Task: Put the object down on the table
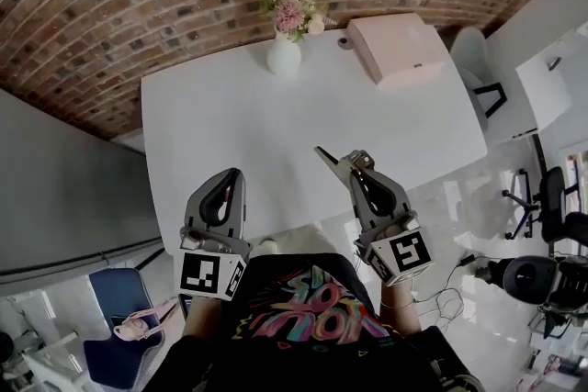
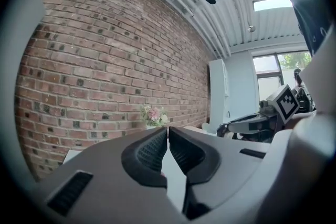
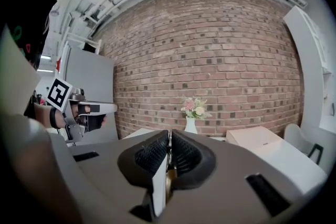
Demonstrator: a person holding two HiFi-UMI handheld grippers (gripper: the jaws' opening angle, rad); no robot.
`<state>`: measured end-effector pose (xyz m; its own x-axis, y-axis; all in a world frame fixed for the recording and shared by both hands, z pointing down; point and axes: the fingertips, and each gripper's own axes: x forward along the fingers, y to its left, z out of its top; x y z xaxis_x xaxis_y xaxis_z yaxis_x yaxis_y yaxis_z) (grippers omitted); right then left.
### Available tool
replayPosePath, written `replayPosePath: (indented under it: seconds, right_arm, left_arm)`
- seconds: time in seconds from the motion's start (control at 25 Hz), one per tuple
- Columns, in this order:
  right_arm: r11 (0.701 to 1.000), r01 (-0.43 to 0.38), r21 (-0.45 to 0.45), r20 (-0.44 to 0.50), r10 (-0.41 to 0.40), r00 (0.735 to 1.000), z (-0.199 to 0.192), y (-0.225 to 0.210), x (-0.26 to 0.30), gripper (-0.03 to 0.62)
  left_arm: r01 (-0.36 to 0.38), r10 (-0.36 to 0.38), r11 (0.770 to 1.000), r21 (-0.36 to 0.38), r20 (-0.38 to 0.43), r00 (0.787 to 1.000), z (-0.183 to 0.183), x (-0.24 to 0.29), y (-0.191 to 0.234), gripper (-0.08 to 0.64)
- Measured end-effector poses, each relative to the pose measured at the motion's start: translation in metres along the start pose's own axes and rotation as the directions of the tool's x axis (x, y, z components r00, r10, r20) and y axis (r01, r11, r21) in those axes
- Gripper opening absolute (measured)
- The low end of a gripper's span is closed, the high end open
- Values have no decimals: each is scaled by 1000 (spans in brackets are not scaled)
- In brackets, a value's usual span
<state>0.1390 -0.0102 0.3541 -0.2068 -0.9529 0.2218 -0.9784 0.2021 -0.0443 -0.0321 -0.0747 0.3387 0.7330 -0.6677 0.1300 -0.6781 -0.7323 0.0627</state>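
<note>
My right gripper (image 1: pixel 356 161) hovers over the near edge of the white table (image 1: pixel 276 119). It is shut on a thin, flat, dark object (image 1: pixel 327 155) whose pointed end sticks out to the left past the fingertips. In the right gripper view the jaws (image 3: pixel 170 134) are pressed together, and a narrow brassy strip of the object (image 3: pixel 167 178) shows low between them. My left gripper (image 1: pixel 232 174) is held over the table's near left edge. Its jaws (image 2: pixel 168 129) meet at the tips with nothing between them.
A white vase of pink and cream flowers (image 1: pixel 284 49) stands at the table's far edge, with a pale pink box (image 1: pixel 397 46) to its right. A brick wall rises behind. A white chair (image 1: pixel 478 60) stands at the right, a blue chair (image 1: pixel 115 303) at the lower left.
</note>
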Motion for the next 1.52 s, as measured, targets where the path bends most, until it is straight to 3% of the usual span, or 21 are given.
replayPosePath:
  seconds: [0.16,0.28,0.56,0.96,1.52]
  right_arm:
    - [992,-120,-33,41,122,992,25,-23,35,37]
    - [977,-204,-55,18,205,979,29,-38,54,37]
    - [938,-336,-90,-1,337,941,39,-45,91,37]
    - [941,-334,-51,-15,334,942,38,-50,111,37]
    - [937,-349,3,-32,349,936,32,-50,132,37]
  left_arm:
    - [-105,105,994,-2,16,994,13,25,3,32]
    - [-177,177,984,-7,24,984,19,38,3,32]
    - [-287,287,958,-24,7,958,15,45,9,31]
    - [-319,321,947,-37,32,947,21,49,35,32]
    - [-282,284,958,-58,19,959,11,65,47,32]
